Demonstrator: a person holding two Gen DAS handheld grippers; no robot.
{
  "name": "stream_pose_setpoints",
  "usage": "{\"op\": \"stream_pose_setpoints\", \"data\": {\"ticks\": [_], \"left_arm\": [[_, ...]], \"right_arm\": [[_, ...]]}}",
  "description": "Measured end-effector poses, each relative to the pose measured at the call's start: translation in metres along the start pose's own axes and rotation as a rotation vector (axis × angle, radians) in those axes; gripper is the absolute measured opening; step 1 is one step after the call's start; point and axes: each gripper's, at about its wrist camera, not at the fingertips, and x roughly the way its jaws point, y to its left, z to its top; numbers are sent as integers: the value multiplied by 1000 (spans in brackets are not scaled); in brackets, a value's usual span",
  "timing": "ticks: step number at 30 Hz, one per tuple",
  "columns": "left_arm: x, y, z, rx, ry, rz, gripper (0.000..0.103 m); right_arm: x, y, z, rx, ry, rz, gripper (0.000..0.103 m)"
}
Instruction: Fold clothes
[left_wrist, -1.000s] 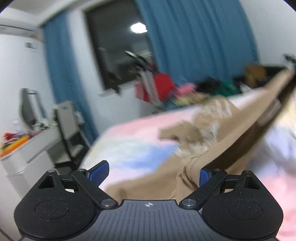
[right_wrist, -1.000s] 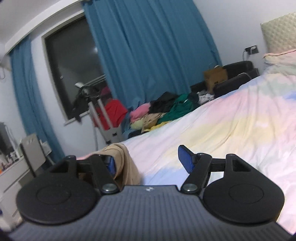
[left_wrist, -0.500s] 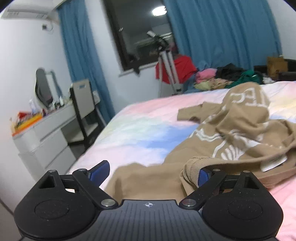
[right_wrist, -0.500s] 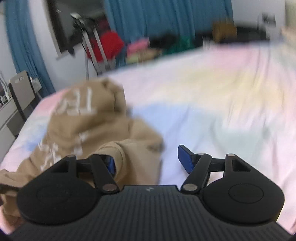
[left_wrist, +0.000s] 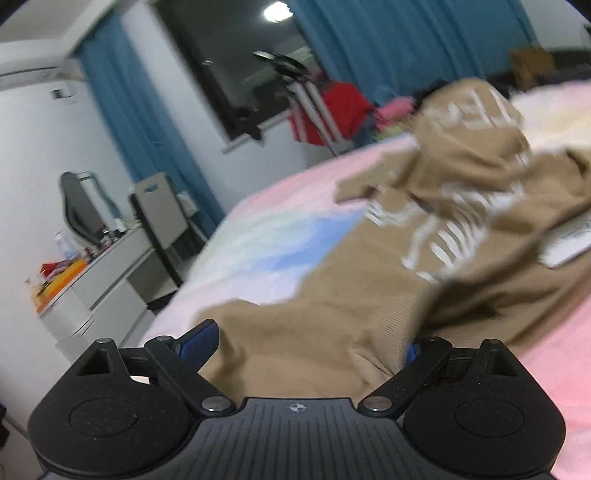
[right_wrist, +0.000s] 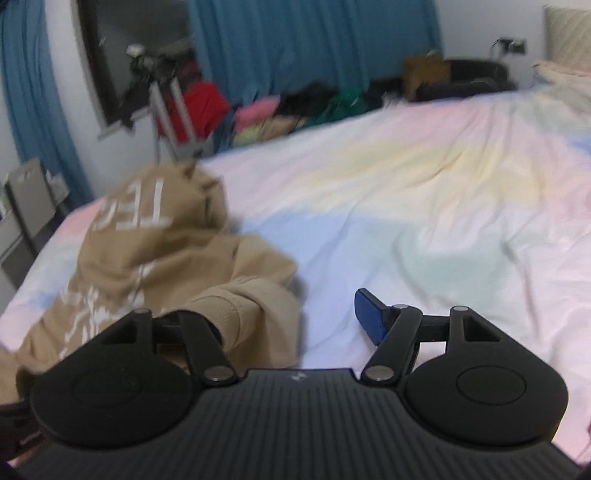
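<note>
left wrist view: a bed (left_wrist: 258, 251) with a pastel pink, blue and yellow cover fills most of the frame, and the same cover spreads wide in the right wrist view, running back to a pile of clothes (right_wrist: 295, 110) against blue curtains (right_wrist: 314, 44). a dark window (left_wrist: 236, 66) sits between the curtains, and a white dresser (left_wrist: 99, 291) with clutter on top stands beside the bed, a chair (left_wrist: 162, 218) just next to it. the tan sweatshirt (left_wrist: 424, 258) with white lettering lies crumpled on the bed, bunched in folds, its ribbed hem drawn up to the camera. the left gripper (left_wrist: 306, 343) has its jaws set wide, the hem draped between them and lapping over the right-hand blue pad. in the right wrist view the right gripper (right_wrist: 291, 317) is also spread wide; a ribbed cuff of the sweatshirt (right_wrist: 155, 251) hangs over its left finger, while the right fingertip (right_wrist: 369, 314) is bare above the cover. neither pair of jaws pinches the cloth; it only rests on one finger of each
</note>
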Motion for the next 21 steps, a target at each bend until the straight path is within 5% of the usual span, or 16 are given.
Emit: {"op": "stream_pose_setpoints", "data": {"ticks": [4,8,21], "left_arm": [[-29,47,13,-233,-114,4,101],[-68,97,49,-381,-255,40,101],[-187,253,246,-502,-553,66,101]], "right_arm": [[-15,-4,17,37,-66,0,69],[-39,14,64,25,-143,105,69],[-185,93,287,-12,-410,285,69]]}}
